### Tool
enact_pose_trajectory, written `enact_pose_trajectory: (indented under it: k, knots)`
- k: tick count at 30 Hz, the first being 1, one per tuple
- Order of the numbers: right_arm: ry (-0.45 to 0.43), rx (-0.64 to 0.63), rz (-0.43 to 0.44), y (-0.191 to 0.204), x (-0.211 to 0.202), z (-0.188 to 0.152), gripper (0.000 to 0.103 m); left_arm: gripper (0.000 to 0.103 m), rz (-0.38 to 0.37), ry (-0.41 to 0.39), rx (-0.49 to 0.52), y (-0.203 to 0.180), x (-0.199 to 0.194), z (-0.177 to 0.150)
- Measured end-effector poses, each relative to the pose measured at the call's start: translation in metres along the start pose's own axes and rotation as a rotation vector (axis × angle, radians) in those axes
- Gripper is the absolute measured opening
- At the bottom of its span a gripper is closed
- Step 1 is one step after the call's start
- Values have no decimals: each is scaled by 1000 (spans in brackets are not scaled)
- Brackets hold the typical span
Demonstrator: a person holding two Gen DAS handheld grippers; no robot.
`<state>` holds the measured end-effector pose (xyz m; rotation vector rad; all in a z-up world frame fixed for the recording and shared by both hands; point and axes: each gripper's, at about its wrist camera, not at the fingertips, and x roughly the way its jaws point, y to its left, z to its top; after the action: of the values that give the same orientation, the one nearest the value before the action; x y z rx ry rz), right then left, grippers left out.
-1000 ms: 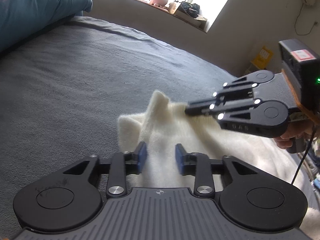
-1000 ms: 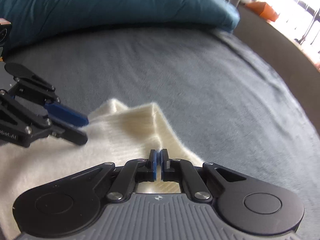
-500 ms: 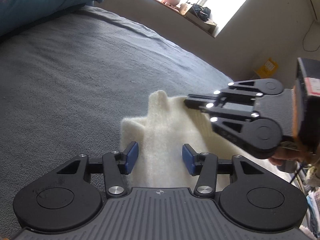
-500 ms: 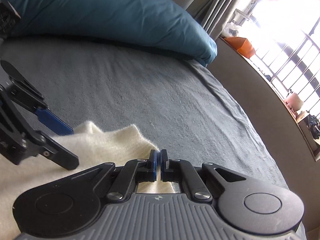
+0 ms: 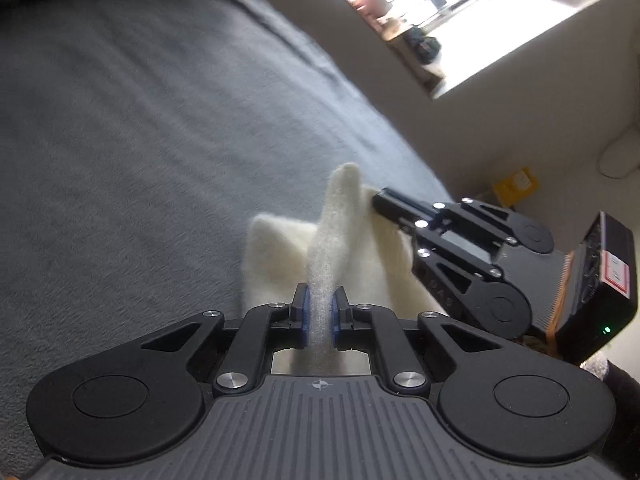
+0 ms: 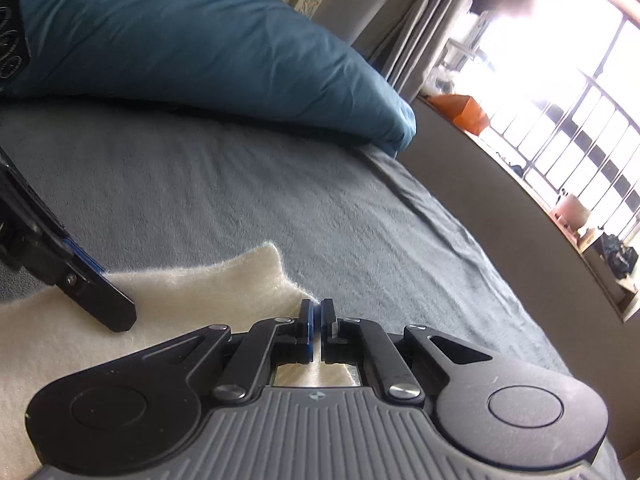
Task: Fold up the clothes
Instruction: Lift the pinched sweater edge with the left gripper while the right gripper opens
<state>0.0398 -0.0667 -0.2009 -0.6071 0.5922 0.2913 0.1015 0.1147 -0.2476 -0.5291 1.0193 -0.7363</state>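
Jaws of both grippers pinch cream garment (image 5: 280,248); garment's lower part cut off

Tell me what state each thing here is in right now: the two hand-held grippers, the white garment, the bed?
Left hand-held gripper: just closed, pinching a raised fold of the cream garment.
Right hand-held gripper: shut on the garment's edge.
Cream garment: partly lifted, otherwise lying on the bed.
Grey bedcover: spread out, slightly wrinkled.
Blue pillow: resting at the bed's far end.
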Motion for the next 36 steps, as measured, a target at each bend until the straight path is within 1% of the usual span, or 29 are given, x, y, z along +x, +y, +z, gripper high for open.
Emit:
enact_pose_trajectory:
  k: [2,3,6,7,9,13,16,18,20,22,24,26,28,31,36]
  knots:
    - [26,-14,15,6,14,-4,2,9,17,28,-15,8,9,0]
    - [48,-26,26,11,24,-9,2,9,21,27,-6,8,10,0]
    - [78,-19,48,18,47,-20,3,9,50,18,42,2,11,-1]
    - [84,6,55,15,50,-20,3,9,55,16,46,0,11,-2]
    - [88,125,73,0,52,-16,3,9,62,17,47,-1,10,-3]
    - [107,503,113,-59,48,-25,5,9,69,20,37,-2,8,-4]
    - [54,684,69,-103,16,-41,5,9,76,21,41,-3,8,-4]
    - [29,723,21,-129,-7,-54,8,9,80,21,44,-4,7,-5]
    - [48,670,-24,-149,-30,-66,20,9,82,19,47,-4,7,-6]
    - [98,583,-33,-160,-46,-77,26,9,84,16,51,-4,6,-7]
    - [172,489,18,-164,-47,-84,27,10,86,14,55,-5,6,-7]
    - [242,370,104,-153,-40,-84,27,10,88,14,60,-6,7,-7]
    - [290,245,179,-138,-27,-82,29,11,90,14,66,-7,8,-7]
    - [325,69,250,-112,-9,-74,30,11,92,13,70,-7,8,-7]
    - [358,-119,328,-87,19,-64,31,12,89,10,70,-7,7,-9]
